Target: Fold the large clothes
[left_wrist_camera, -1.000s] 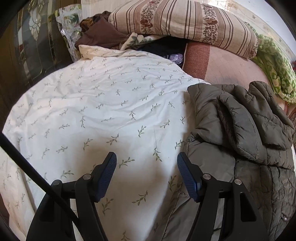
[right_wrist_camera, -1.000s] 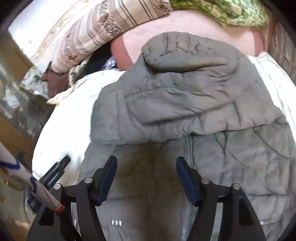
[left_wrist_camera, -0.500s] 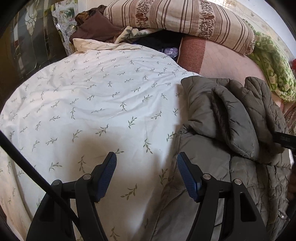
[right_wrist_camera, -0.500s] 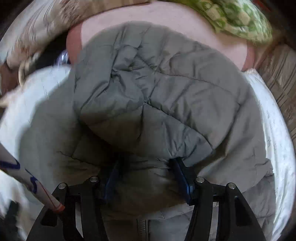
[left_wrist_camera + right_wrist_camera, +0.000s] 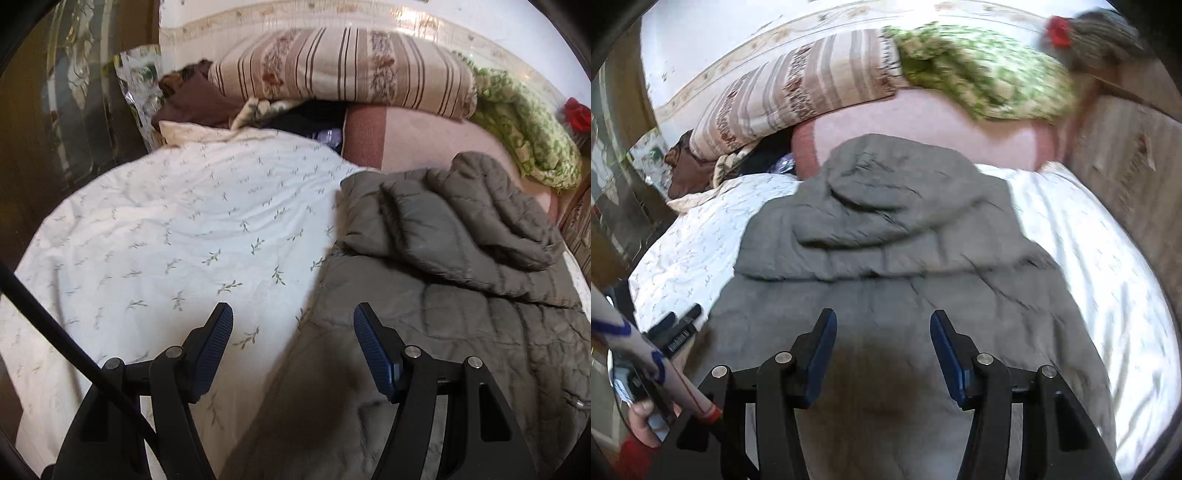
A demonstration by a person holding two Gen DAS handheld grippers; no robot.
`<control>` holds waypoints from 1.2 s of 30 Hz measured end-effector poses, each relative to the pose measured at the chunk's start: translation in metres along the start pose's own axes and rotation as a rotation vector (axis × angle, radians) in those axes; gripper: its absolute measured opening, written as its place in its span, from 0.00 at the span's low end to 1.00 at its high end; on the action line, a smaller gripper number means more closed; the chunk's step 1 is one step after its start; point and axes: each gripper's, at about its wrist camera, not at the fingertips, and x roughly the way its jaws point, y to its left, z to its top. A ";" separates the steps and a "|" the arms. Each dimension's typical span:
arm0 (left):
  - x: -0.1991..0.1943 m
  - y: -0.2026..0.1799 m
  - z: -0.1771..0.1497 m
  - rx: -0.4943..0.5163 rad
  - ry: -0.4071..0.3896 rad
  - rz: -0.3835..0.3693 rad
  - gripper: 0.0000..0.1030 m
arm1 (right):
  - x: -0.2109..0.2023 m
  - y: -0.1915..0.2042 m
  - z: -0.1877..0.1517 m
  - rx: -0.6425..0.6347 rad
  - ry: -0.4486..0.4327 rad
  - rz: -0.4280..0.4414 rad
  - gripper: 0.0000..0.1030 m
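A large grey-olive quilted jacket (image 5: 461,258) lies on the bed, its hood or top part folded down over the body. It also shows in the right wrist view (image 5: 905,229), filling the middle. My left gripper (image 5: 291,339) is open and empty above the jacket's left edge, where it meets the white leaf-print sheet (image 5: 184,229). My right gripper (image 5: 881,350) is open and empty above the jacket's lower body. The left gripper's body shows at the lower left of the right wrist view (image 5: 679,328).
A striped pillow (image 5: 343,70) and a green patterned blanket (image 5: 524,133) lie at the head of the bed, over a pink blanket (image 5: 421,147). Dark clothes (image 5: 192,103) are piled at the back left. A wooden wardrobe (image 5: 55,110) stands left; a bed frame (image 5: 1126,166) is on the right.
The right gripper, which was pushed into the folded top of the jacket half a second ago, has drawn back and up and is open. The left gripper shifted right toward the jacket's edge.
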 end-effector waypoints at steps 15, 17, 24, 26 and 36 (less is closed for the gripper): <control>-0.119 -0.030 -0.032 0.129 0.018 0.064 0.65 | -0.034 -0.046 -0.082 0.118 -0.046 -0.054 0.69; -0.124 -0.034 -0.029 0.125 0.019 0.062 0.65 | -0.034 -0.044 -0.083 0.105 -0.052 -0.060 0.69; -0.124 -0.041 -0.028 0.133 0.047 0.076 0.65 | -0.015 -0.036 -0.049 0.043 -0.052 -0.022 0.70; -0.123 -0.040 -0.031 0.135 0.055 0.079 0.65 | 0.001 -0.034 -0.036 0.026 -0.034 -0.052 0.70; -0.105 -0.043 -0.040 0.129 0.128 0.024 0.65 | 0.014 -0.031 -0.064 0.030 0.082 -0.019 0.70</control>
